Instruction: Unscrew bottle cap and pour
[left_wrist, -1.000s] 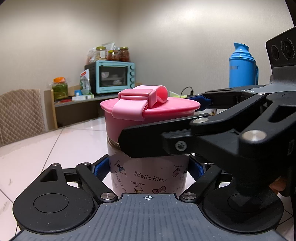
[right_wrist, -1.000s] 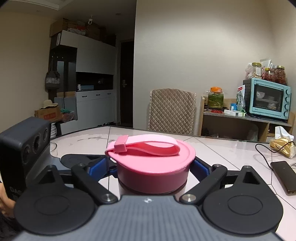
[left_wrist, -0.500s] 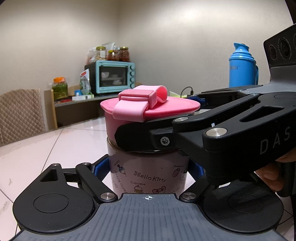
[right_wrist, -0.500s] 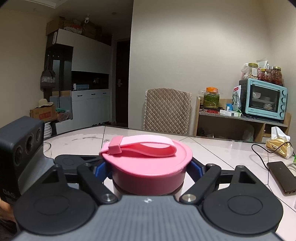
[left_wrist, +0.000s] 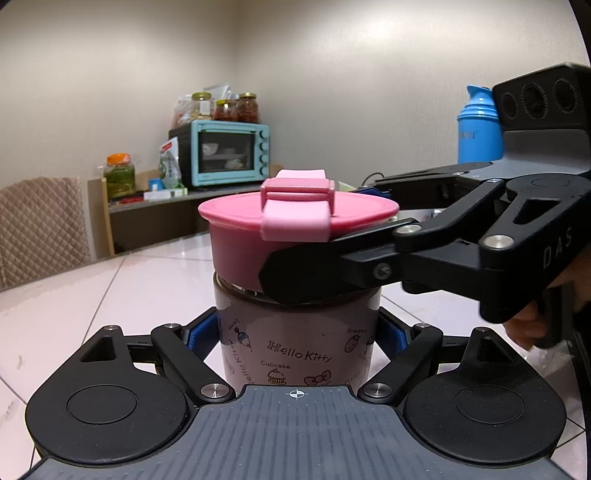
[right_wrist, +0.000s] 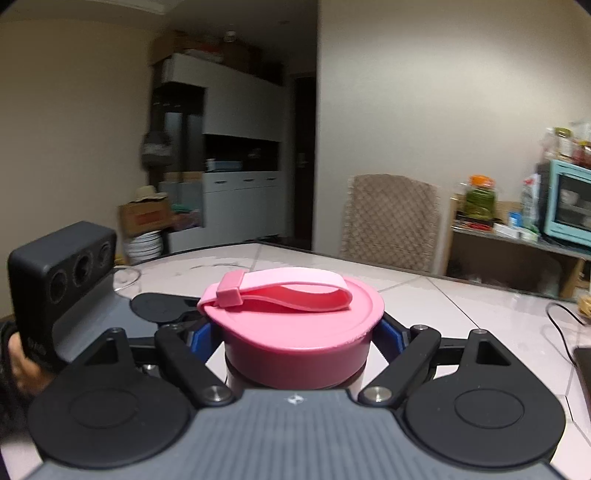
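Observation:
A Hello Kitty bottle (left_wrist: 295, 343) stands upright on the white tiled table (left_wrist: 110, 295). My left gripper (left_wrist: 297, 334) is shut on its body, blue pads on both sides. The pink cap (left_wrist: 258, 236) with a pink strap sits on top. My right gripper (right_wrist: 295, 332) is shut on the pink cap (right_wrist: 295, 332), coming in from the right in the left wrist view (left_wrist: 424, 254). The cap's lower edge sits slightly tilted over the bottle neck.
A blue thermos (left_wrist: 478, 125) stands behind the right gripper. A teal toaster oven (left_wrist: 229, 153) and jars sit on a shelf beyond the table. A quilted chair (right_wrist: 391, 218) is at the far table edge. A phone and cable (right_wrist: 580, 354) lie at the right.
My right gripper has turned around the bottle with the cap in it; the strap's hinge now faces the left camera. The left gripper and bottle body have stayed still.

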